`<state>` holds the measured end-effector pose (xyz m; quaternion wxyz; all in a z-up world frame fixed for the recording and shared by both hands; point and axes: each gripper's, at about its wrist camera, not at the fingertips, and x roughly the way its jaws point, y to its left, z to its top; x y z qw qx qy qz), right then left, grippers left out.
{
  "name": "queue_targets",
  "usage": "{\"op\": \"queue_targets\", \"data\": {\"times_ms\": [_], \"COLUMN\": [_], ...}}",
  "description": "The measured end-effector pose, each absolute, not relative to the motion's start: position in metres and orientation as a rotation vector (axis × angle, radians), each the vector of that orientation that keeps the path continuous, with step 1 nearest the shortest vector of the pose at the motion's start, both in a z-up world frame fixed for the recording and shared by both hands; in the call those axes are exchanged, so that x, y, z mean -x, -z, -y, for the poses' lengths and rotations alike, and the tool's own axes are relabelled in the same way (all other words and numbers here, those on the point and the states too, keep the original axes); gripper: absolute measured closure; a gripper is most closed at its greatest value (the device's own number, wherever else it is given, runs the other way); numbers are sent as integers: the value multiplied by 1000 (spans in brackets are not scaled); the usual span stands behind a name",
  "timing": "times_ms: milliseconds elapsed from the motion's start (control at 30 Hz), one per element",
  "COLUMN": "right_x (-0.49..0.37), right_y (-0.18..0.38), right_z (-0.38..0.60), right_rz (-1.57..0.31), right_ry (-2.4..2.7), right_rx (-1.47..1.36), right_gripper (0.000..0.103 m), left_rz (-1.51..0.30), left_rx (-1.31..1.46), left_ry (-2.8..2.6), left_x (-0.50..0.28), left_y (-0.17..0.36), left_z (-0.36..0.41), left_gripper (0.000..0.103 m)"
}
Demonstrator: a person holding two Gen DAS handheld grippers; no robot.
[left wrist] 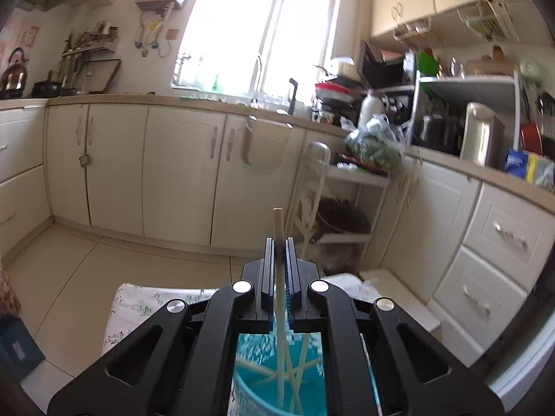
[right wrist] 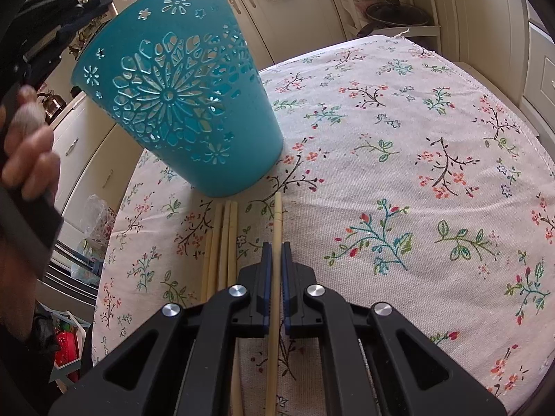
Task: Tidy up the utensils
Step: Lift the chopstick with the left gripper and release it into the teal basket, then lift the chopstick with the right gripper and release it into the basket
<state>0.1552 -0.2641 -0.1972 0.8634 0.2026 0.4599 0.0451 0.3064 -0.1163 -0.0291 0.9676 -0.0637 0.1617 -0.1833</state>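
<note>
a kitchen scene seen from two hand-held grippers working over a small table draped in a floral tablecloth point(right wrist: 399, 159).

right wrist view, nearest first: the right gripper point(right wrist: 276, 248) points across the cloth with its two black fingers closed on a single pale chopstick point(right wrist: 276, 242). the stick runs straight between the fingers, its tip reaching forward to end just short of the basket. just to the left of it, a small bundle of loose chopsticks point(right wrist: 222, 242) lies flat on the cloth, side by side and parallel to the held one, with their far ends almost touching the basket's base. beyond them stands a teal plastic basket point(right wrist: 173, 104) with a cut-out flower pattern, sitting on the cloth toward the table's far left edge. at the left border of this view a person's hand point(right wrist: 27, 152) wraps around the dark handle of the other tool.

left wrist view: the left gripper point(left wrist: 279, 242) looks out over the basket point(left wrist: 249, 391), which sits directly below it. its fingers are clamped on another chopstick point(left wrist: 278, 223), held upright, the top poking out above the fingertips and the lower part reaching down into the basket. several more chopsticks point(left wrist: 295, 378) lean crossed inside the basket. farther off are cream floor cabinets point(left wrist: 149, 166), a cluttered countertop point(left wrist: 461, 170) and a bright window point(left wrist: 256, 27).
</note>
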Motion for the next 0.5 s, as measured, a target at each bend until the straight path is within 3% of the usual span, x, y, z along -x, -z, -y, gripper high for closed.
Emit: {"op": "queue_targets", "data": {"times_ms": [133, 200, 267, 500], "right_x": [-155, -152, -148, -128], "right_y": [196, 194, 188, 154], "right_z": [264, 267, 272, 286], "right_rz": [-964, -953, -925, -770], "right_ry": [-93, -91, -90, -134], "right_rx": [-429, -445, -463, -534], "right_gripper": [97, 97, 97, 97], "left_rz": [-345, -362, -362, -336], "left_rx": [128, 125, 115, 181], "left_ry": [383, 394, 397, 342], "left_x": [-297, -293, -283, -238], "left_y": [30, 27, 25, 18], "left_z": [107, 103, 97, 54], "left_gripper": [97, 87, 64, 39]}}
